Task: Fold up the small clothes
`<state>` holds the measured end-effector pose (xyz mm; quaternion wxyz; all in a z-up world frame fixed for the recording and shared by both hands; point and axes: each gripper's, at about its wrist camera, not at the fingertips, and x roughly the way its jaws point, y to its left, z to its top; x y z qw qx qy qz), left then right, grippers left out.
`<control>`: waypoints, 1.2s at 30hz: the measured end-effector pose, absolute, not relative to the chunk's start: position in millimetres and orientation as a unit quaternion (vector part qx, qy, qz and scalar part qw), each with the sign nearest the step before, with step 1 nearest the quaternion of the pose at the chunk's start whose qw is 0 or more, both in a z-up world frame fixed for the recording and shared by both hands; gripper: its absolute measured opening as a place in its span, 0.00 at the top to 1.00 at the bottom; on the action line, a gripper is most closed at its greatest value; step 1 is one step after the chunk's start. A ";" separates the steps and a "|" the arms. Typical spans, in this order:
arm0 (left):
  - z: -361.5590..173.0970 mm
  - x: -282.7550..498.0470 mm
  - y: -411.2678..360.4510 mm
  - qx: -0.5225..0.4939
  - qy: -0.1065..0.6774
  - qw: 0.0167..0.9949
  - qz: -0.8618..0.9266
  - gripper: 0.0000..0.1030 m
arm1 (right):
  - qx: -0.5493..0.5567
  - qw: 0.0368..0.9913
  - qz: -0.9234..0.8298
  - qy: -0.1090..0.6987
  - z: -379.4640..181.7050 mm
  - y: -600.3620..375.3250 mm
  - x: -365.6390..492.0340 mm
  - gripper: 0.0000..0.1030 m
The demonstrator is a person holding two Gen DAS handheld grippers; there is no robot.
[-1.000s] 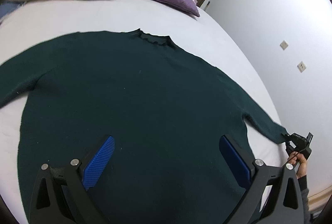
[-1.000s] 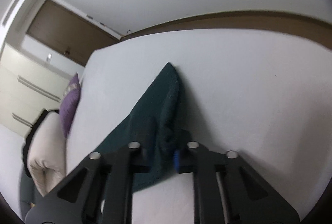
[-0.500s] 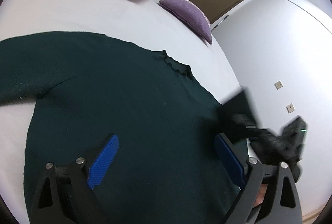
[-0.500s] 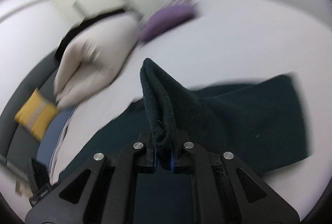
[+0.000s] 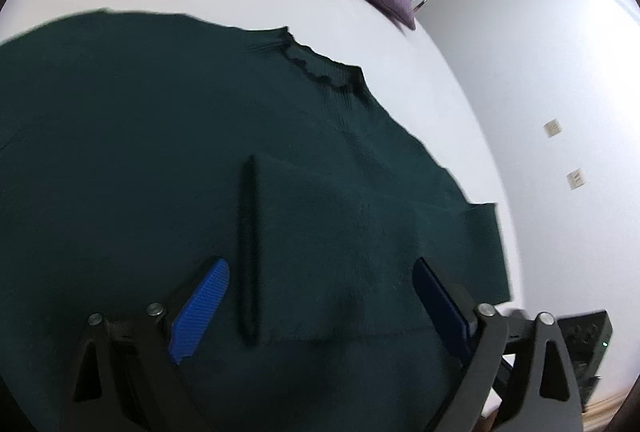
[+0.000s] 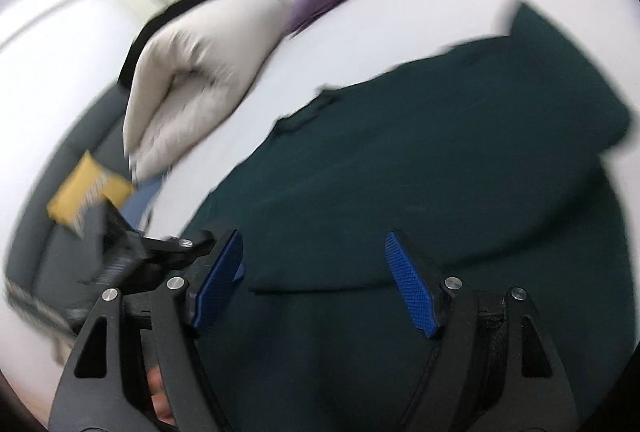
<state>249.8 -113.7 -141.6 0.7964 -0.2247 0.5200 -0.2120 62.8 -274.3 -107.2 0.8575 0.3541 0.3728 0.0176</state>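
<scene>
- The left gripper hovers over the dark green sweater, jaws wide but closing, gripping nothing.
- The right gripper is opening, jaws apart above the folded-over sleeve, nothing held.

The black left gripper with blue ribbed pads is pointing steeply downward, its jaws closing with nothing pressed between them. The matching black right gripper is opening, also gripping nothing.
</scene>
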 end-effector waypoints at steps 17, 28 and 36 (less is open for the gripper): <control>-102.0 266.1 -75.1 -0.163 0.435 0.871 -0.159 0.91 | 0.522 0.791 -0.036 0.316 -135.0 -378.9 32.6 0.30; -151.1 261.6 -48.4 -0.178 0.442 0.870 -0.126 0.91 | 0.575 0.774 -0.068 0.257 -168.9 -435.3 15.1 0.74; -154.9 264.1 -50.1 -0.174 0.443 0.868 -0.144 0.88 | 0.492 0.810 -0.083 0.309 -108.7 -422.5 5.1 0.54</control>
